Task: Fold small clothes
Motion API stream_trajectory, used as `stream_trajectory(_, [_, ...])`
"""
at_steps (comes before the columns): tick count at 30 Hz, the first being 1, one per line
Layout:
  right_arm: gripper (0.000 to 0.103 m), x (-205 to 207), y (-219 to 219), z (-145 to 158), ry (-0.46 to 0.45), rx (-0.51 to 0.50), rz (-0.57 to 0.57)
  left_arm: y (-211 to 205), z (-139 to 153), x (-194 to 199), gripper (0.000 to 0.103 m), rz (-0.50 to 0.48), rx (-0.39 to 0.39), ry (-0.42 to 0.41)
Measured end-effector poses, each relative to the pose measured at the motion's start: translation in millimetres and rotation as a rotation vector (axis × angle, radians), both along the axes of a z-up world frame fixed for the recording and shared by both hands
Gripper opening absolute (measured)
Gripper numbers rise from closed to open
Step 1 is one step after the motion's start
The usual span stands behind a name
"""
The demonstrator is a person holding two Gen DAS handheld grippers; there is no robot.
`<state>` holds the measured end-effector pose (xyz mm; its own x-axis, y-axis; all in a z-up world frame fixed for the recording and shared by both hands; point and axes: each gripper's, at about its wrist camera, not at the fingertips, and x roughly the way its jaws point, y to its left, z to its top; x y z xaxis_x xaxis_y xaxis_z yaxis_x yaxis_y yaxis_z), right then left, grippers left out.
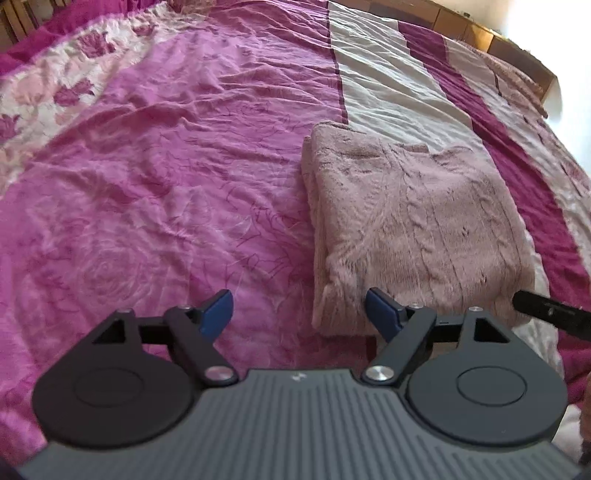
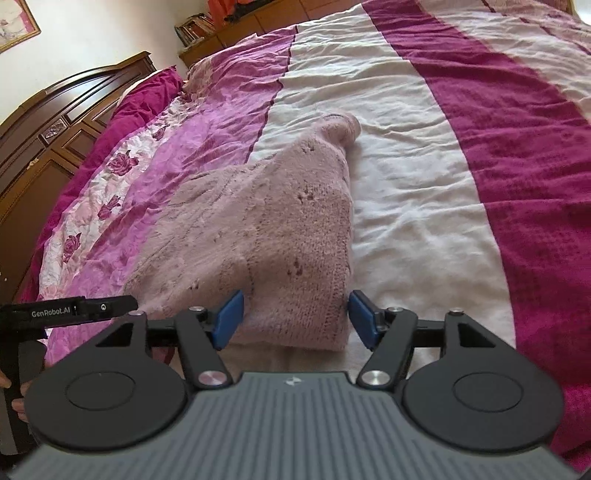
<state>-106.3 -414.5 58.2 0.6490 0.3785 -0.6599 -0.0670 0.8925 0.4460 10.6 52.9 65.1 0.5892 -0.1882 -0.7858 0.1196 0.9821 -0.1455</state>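
Observation:
A pale pink cable-knit sweater lies folded into a thick rectangle on the bed; it also shows in the right wrist view, with a rolled part at its far end. My left gripper is open and empty, just short of the sweater's near left corner, its right finger next to that corner. My right gripper is open and empty, its jaws standing either side of the sweater's near edge. The right gripper's black tip shows at the right of the left wrist view, and the left gripper's body at the left of the right wrist view.
The bedspread is wrinkled pink and magenta with a white stripe and rose print. A dark wooden headboard stands at the left, and wooden shelves run along the far side.

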Motion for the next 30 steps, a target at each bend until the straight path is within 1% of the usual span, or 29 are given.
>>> stream_trajectory(1, [0.074, -3.7, 0.7, 2.4, -0.005, -0.009, 0.000, -0.8, 0.7, -3.6, 0.082, 0.002, 0.006, 0.003])
stream_trajectory(2, [0.079, -6.4, 1.4, 4.3, -0.008, -0.017, 0.001, -1.1, 0.6, -7.0, 0.084, 0.006, 0.005, 0.009])
stream_trajectory(3, [0.082, -9.7, 2.1, 6.2, -0.011, -0.027, 0.004, -1.1, -0.3, -10.0, 0.087, 0.009, 0.002, 0.015])
stream_trajectory(5, [0.083, -15.0, 3.9, 7.4, -0.002, -0.056, 0.010, -2.7, -3.4, -15.8, 0.088, 0.013, -0.002, 0.033])
stream_trajectory(7, [0.085, -18.9, 6.7, 6.1, 0.027, -0.090, 0.009, -6.8, -7.6, -20.0, 0.088, 0.008, 0.006, 0.050])
stream_trajectory(12, [0.089, -30.3, 12.8, -5.3, 0.075, -0.144, 0.018, -19.0, -17.6, -27.2, 0.088, -0.008, 0.023, 0.080])
stream_trajectory(17, [0.090, -39.1, 22.1, -15.5, 0.078, -0.198, 0.033, -32.0, -26.5, -31.2, 0.088, -0.010, 0.067, 0.092])
stream_trajectory(23, [0.092, -36.4, 21.8, -24.0, 0.087, -0.191, 0.006, -41.4, -34.3, -32.4, 0.088, -0.002, 0.125, 0.099])
stream_trajectory(28, [0.094, -35.1, 21.4, -28.3, 0.083, -0.185, -0.005, -44.5, -38.3, -32.1, 0.089, 0.002, 0.152, 0.098])
stream_trajectory(30, [0.096, -35.1, 21.7, -30.0, 0.078, -0.183, -0.004, -45.8, -39.8, -32.0, 0.091, 0.001, 0.157, 0.097])
